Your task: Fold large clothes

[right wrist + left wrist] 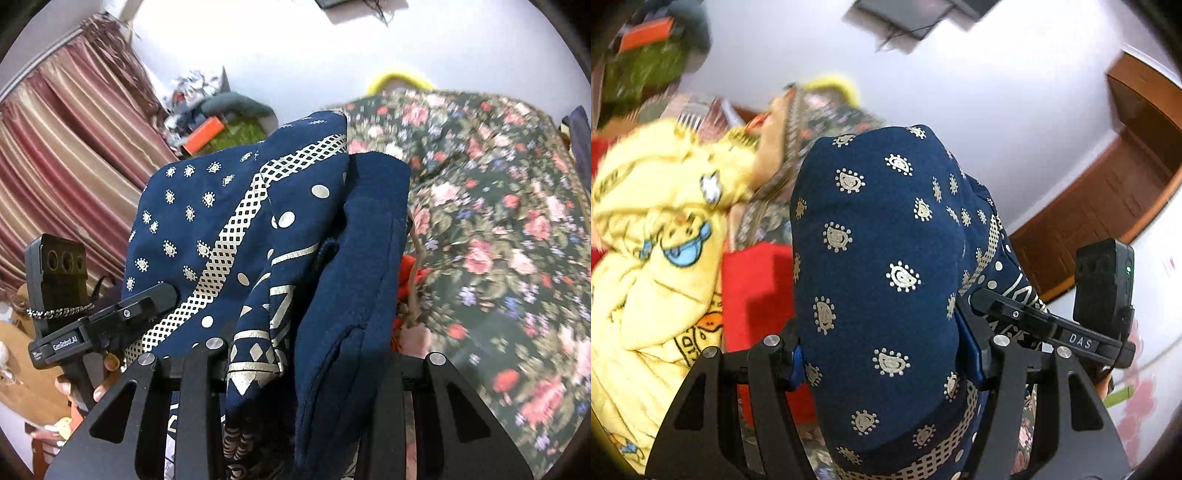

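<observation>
Left wrist view: left gripper [886, 363] w/ both fingers pressed against a thick fold of the navy printed garment [882, 258], cloth bulging up betw. them and filling the centre of view. Blue finger pads [969, 350] flank the fabric. Right gripper [1045, 325] visible at right, its tip touching the same garment. Behind at left: yellow cartoon-print cloth [661, 236] lying over red fabric [757, 295]; white wall [979, 110] and wooden door frame [1108, 199] beyond.

Right wrist view: right gripper [306, 369] closed round bunched layers of the navy printed garment [229, 221], incl. a plain navy panel at right. Garment is raised off the floral bedspread [498, 221], which lies at right. Left gripper [110, 321] at left edge, tip against the cloth. Striped pink curtain [74, 129] behind.
</observation>
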Action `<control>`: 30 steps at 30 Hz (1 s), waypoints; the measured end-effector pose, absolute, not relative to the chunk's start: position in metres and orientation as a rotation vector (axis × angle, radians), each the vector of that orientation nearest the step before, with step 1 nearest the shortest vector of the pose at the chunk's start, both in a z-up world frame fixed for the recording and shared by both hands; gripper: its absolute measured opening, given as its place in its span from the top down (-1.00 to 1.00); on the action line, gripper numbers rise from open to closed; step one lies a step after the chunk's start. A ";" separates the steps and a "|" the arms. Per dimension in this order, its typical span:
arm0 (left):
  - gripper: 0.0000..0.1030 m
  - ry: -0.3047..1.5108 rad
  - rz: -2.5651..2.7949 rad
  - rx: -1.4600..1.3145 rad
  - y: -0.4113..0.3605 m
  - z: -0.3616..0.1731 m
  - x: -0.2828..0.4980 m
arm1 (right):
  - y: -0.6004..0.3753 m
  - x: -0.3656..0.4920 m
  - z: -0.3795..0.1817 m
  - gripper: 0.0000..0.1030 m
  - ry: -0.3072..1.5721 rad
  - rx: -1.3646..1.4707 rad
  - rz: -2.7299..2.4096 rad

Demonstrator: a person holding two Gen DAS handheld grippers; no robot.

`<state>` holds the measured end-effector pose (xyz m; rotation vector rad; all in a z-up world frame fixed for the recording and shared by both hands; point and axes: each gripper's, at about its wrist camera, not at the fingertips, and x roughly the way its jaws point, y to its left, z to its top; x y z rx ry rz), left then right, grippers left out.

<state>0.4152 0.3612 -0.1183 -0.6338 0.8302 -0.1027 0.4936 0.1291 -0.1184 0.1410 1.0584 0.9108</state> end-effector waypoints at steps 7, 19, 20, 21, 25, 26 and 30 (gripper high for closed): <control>-0.27 1.008 -0.027 -0.718 0.387 -0.222 0.446 | 0.167 0.530 -0.209 0.40 1.251 0.154 0.842; -0.68 1.002 0.052 -0.553 0.367 -0.234 0.413 | 0.155 0.511 -0.235 -0.04 1.206 -0.024 0.796; -0.76 1.003 0.066 -0.508 0.363 -0.231 0.409 | 0.153 0.504 -0.230 -0.11 1.178 -0.072 0.774; -0.78 1.001 0.084 -0.458 0.355 -0.227 0.400 | 0.154 0.498 -0.227 -0.26 1.157 -0.108 0.757; -0.86 0.994 0.119 -0.343 0.337 -0.226 0.377 | 0.139 0.476 -0.225 -0.52 1.071 -0.263 0.699; -0.86 0.988 0.136 -0.330 0.334 -0.226 0.370 | 0.133 0.470 -0.225 -0.52 1.057 -0.281 0.694; -0.86 0.984 0.180 -0.362 0.330 -0.228 0.348 | 0.105 0.453 -0.225 -0.54 1.047 -0.282 0.671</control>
